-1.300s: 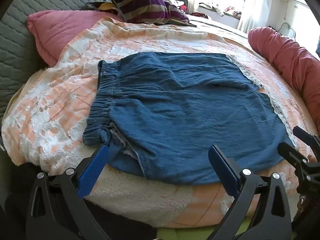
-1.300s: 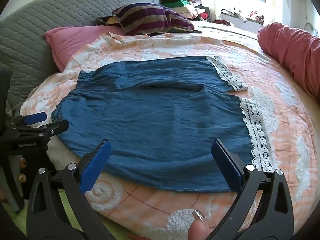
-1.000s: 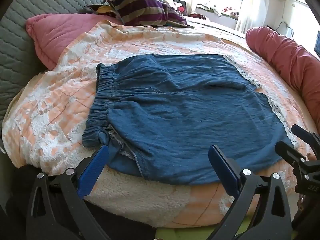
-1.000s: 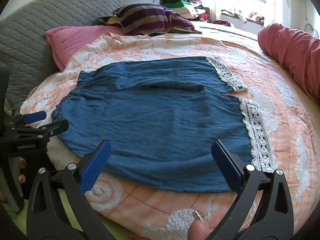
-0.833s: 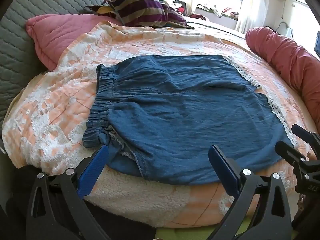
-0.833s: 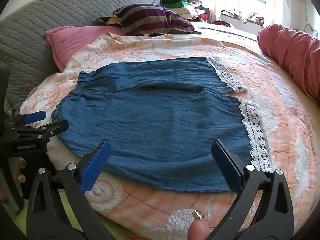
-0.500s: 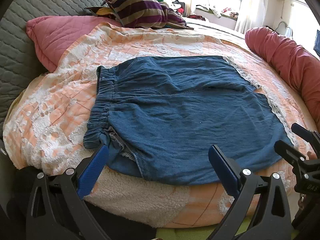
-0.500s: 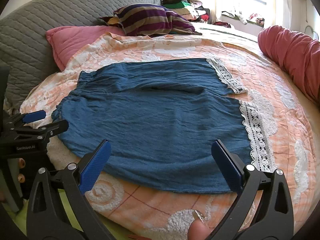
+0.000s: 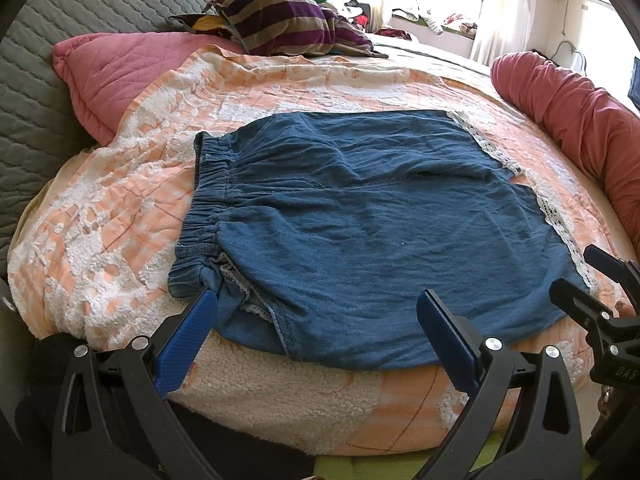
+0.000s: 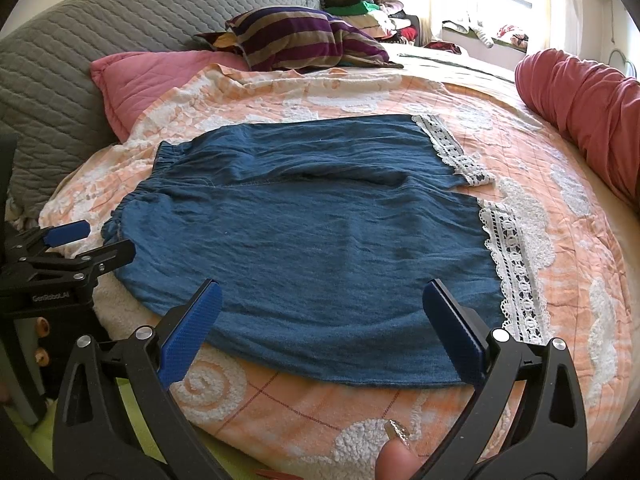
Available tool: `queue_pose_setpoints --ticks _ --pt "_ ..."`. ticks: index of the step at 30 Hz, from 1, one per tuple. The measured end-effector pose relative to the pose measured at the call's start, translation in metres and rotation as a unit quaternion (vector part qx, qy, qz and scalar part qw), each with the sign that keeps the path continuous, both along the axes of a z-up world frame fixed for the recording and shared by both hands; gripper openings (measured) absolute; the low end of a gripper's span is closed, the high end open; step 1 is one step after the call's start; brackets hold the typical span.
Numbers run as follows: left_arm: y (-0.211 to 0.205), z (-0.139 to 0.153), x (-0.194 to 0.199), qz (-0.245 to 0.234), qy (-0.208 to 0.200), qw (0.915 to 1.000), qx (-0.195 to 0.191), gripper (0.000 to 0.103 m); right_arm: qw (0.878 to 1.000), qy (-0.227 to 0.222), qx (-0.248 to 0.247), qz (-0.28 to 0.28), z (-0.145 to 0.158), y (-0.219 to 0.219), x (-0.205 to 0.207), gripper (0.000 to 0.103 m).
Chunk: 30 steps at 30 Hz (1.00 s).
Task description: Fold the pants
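Right wrist view: right gripper (image 10: 320,316) is held w/ jaws spread wide, blue pads (image 10: 191,330) clear of cloth, nothing gripped. Blue denim pants (image 10: 312,240) are laid flat just ahead of the tips on an orange-white bedspread (image 10: 580,280). Elastic waistband (image 10: 160,160) is seen ahead-left, white lace hem (image 10: 516,276) ahead-right, beyond the right pad. Left gripper (image 10: 86,240) is seen far left, jaws apart, beside the waistband end. A fingertip (image 10: 394,460) is seen below, btwn the gripper arms. Further ahead: pink pillow (image 10: 140,80), striped cushion (image 10: 300,40), grey quilted headboard (image 10: 100,20); red bolster (image 10: 592,104) off to the right.
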<state>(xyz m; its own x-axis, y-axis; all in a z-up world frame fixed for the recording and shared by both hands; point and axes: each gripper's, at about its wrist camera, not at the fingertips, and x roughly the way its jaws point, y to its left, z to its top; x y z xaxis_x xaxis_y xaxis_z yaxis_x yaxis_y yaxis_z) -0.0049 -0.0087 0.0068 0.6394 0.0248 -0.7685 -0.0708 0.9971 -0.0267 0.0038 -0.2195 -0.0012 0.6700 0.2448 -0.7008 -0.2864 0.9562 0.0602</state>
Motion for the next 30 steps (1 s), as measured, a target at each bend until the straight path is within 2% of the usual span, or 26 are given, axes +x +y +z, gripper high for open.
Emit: queue_pose_setpoints --ticks 30 --pt "0.0005 0.0028 0.0001 -0.001 -0.001 1.0000 0.003 0.099 1.000 0.001 0.002 -0.001 -0.0016 -0.0044 0.0030 0.095"
